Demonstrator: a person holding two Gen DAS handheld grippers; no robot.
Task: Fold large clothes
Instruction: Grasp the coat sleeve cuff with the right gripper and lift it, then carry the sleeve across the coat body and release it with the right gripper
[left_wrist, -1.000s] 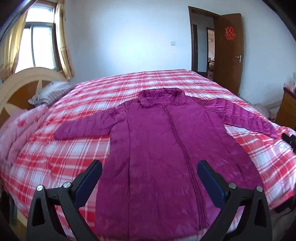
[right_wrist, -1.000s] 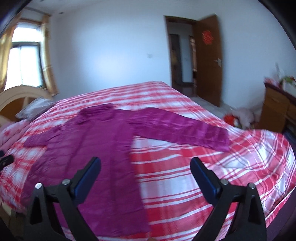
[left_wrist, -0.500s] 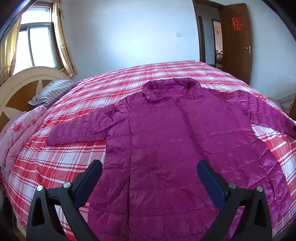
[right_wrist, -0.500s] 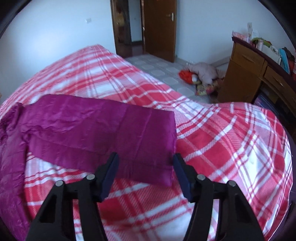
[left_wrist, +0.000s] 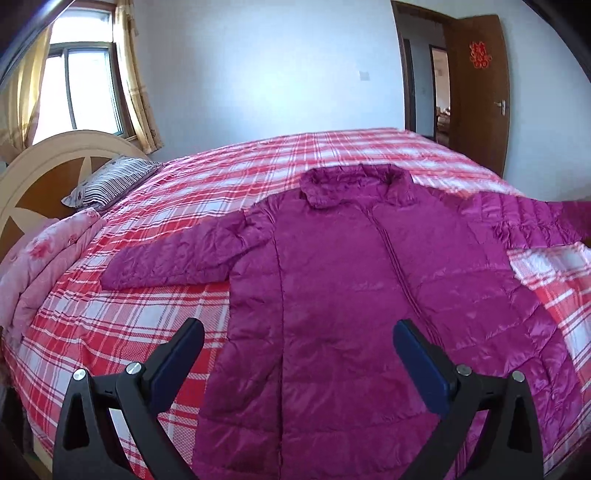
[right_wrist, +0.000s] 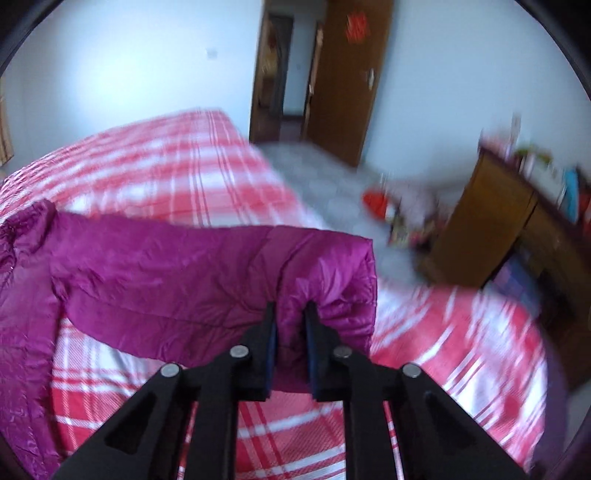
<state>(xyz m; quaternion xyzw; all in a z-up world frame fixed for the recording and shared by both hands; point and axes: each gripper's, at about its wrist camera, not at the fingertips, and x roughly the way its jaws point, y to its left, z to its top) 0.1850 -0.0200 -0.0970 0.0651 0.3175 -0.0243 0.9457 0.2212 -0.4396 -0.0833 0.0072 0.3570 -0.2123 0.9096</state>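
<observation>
We are standing at the bed (left_wrist: 258, 177), and the magenta coat (left_wrist: 351, 295) is lying spread flat on the plaid cover, its collar toward the far side; going from the left, one sleeve (left_wrist: 173, 258) is resting flat on the cover, near the striped pillow (left_wrist: 110, 181) but apart from it; our left gripper (left_wrist: 299, 354) is hovering over the lower part of the coat with its fingers (left_wrist: 177, 365) wide apart and holding nothing. On the right, our right gripper (right_wrist: 290, 343) is closing its fingers (right_wrist: 266, 350) on the cuff end of the other sleeve (right_wrist: 207, 273), and the padded fabric is bunching between them; the jaws are standing nearly together. What could go wrong, in our judgement: the shiny fabric is looking slippery, so the cuff may be sliding out if the pinch is too shallow; pulling the sleeve across may also be dragging the coat body out of its flat position, because the left gripper is not pressing it down.
</observation>
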